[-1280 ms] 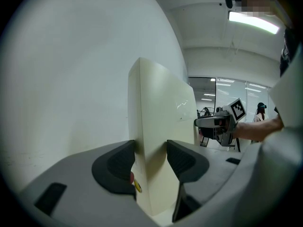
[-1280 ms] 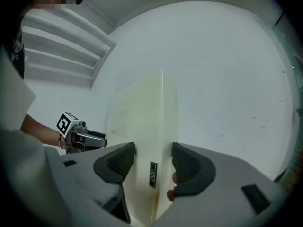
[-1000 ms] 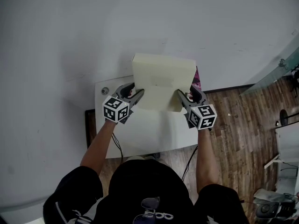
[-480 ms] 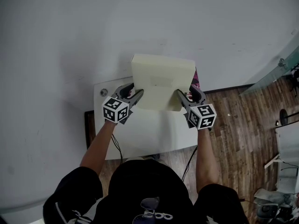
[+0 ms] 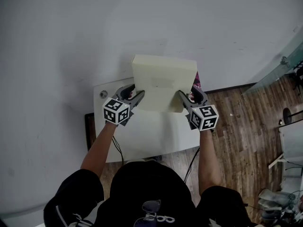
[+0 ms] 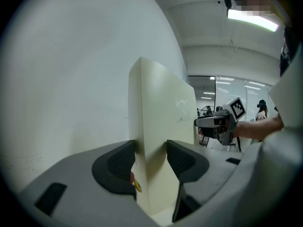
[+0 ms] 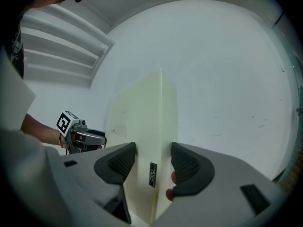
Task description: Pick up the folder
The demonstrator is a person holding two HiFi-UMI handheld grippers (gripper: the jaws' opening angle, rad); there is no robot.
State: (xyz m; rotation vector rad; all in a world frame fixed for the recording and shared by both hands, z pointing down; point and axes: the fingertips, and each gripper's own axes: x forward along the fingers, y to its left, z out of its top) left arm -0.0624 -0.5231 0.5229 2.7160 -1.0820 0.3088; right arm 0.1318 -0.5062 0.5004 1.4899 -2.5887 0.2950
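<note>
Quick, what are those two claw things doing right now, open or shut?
Left gripper: shut on the cream folder.
Right gripper: shut on the same folder.

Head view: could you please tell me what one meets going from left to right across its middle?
Wall → left gripper → folder → right gripper → wooden floor.

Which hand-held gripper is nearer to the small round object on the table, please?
Left. The left hand-held gripper clamps the folder's edge beside the round object; the right hand-held gripper clamps the opposite edge.
</note>
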